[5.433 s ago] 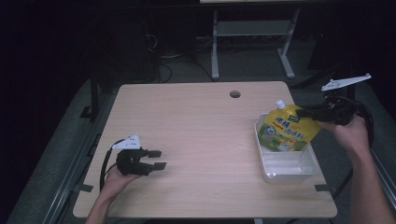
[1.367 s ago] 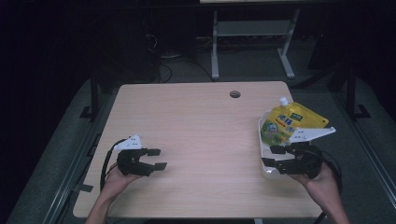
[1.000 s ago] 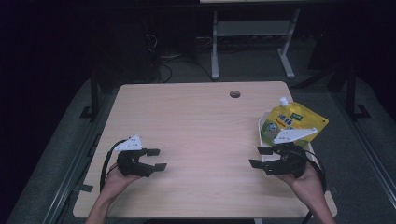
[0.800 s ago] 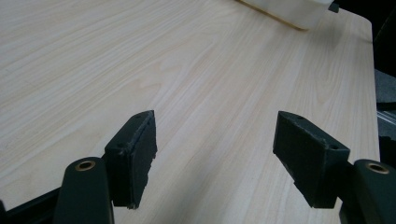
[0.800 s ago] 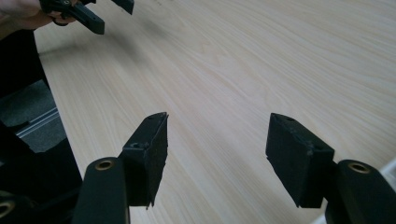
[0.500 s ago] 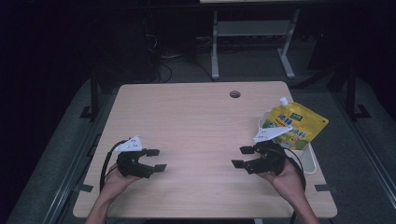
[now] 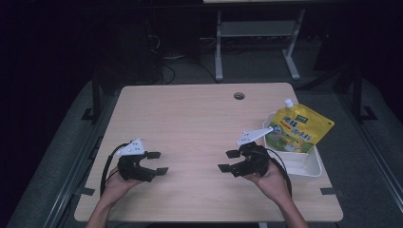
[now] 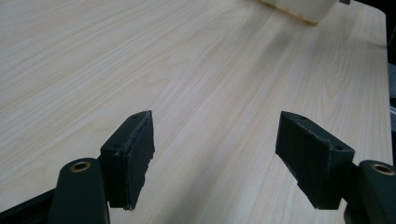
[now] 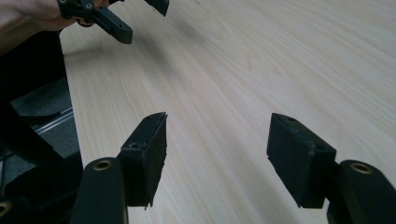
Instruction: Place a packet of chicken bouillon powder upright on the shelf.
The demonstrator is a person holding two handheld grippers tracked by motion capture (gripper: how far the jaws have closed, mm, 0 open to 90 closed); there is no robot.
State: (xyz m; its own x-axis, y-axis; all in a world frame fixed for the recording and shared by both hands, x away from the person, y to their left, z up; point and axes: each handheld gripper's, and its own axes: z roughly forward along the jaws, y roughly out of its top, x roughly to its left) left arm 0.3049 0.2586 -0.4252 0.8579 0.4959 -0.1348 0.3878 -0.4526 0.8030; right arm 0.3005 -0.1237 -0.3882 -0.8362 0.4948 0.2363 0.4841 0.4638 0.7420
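A yellow spouted pouch (image 7: 298,127) stands tilted in a white tub (image 7: 304,164) at the table's right edge. My right gripper (image 7: 229,161) hovers low over the wood just left of the tub, jaws open with nothing between them; its own view shows bare tabletop between the pads (image 9: 299,158). My left gripper (image 7: 158,163) rests near the front left of the table, open and empty, with only wood between its pads (image 8: 133,156). The left gripper (image 9: 109,18) also appears far off at the top left of the right gripper view.
The light wooden table (image 7: 190,123) has a round cable hole (image 7: 239,96) near its far edge. A corner of the white tub (image 8: 301,9) shows at the top of the left gripper view. A metal stand (image 7: 256,35) and cables lie on the dark floor beyond.
The right gripper let go of the pouch in the tub, then travelled left and slightly down, away from the tub toward the table's middle. The left gripper has stayed put.
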